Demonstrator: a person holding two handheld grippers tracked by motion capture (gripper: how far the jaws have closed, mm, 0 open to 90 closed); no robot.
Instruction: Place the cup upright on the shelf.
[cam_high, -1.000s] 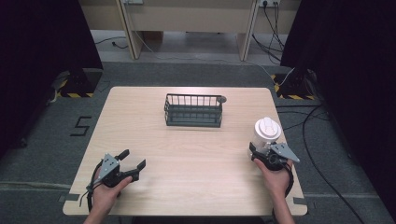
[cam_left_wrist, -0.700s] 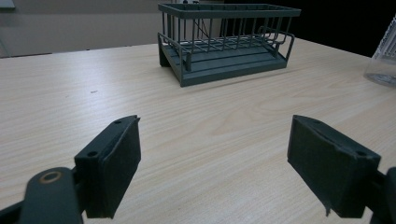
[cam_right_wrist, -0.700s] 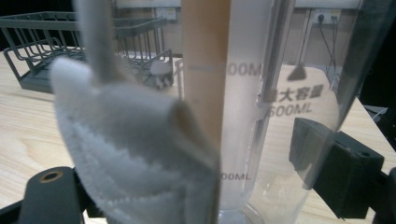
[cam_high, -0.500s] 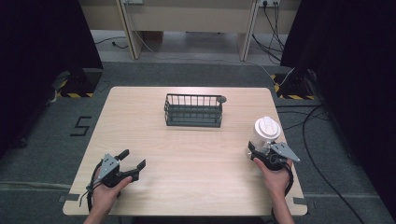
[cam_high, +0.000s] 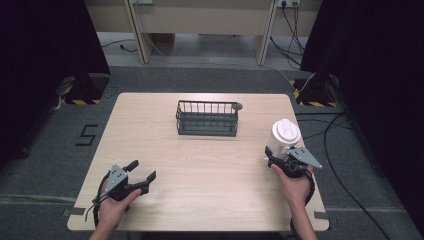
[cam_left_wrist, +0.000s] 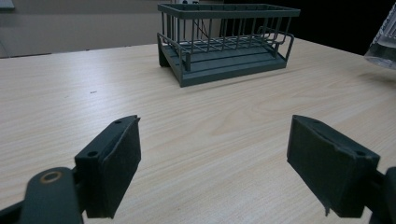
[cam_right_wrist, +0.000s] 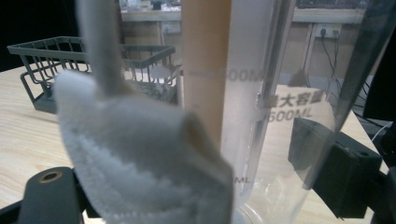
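High view: a person seated at a light wooden table (cam_high: 210, 165) works a handheld gripper in each hand. At the table's right edge, the right gripper (cam_high: 278, 156) has its jaws on either side of a clear plastic bottle (cam_high: 283, 139) with a white lid, which stands upright just ahead of the hand; whether the jaws are pressing the bottle cannot be told. Right gripper view puts the transparent wall close before the lens, printed "600ML", with a soft white cloth piece (cam_right_wrist: 140, 158) hanging at its front and a tan band running up it. One black jaw pad (cam_right_wrist: 334, 170) is seen through the plastic on the far side.

Near the front left corner, the left gripper (cam_high: 142, 173) rests low over the table with its jaws spread wide and nothing between them, bare wood showing in the gap in the left gripper view. A dark green wire basket (cam_high: 207, 119) stands at the middle of the table's far half, well apart from both grippers.
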